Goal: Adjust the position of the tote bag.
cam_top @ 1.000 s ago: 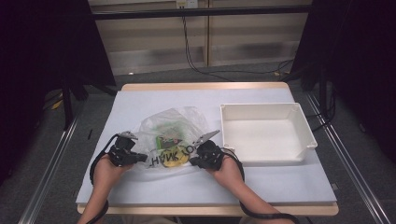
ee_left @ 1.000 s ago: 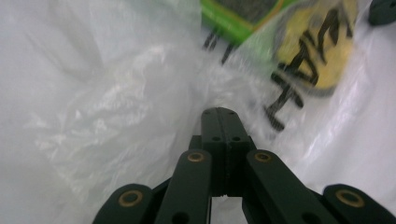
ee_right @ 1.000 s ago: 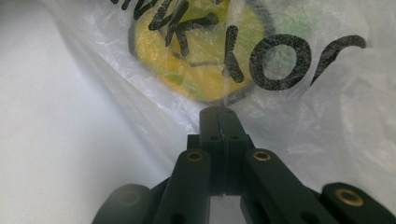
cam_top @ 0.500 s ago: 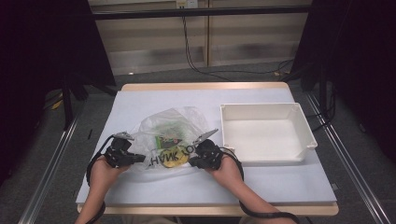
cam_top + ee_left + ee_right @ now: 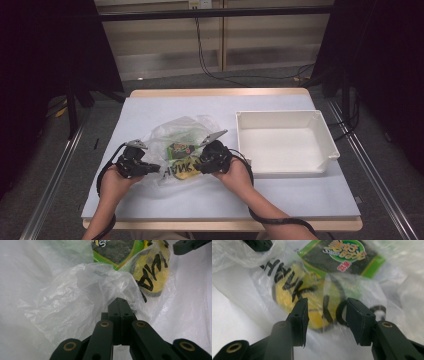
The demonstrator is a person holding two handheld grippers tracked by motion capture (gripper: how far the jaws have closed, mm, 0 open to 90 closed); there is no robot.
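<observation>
The left gripper [image 5: 119,305] is clamping a fold of the clear plastic bag [image 5: 176,135] lying on the white table [image 5: 280,192] left of the white tray [image 5: 280,120], while the right gripper [image 5: 325,315] is hanging with jaws apart over the bag's yellow printed face, which they have just been opening off. With one side freed, the thin film may be sagging shut over the green seaweed packet [image 5: 343,255] or tearing at the pinch. Compared with a second ago, the left hand is sitting farther left and nearer the table's front edge.
</observation>
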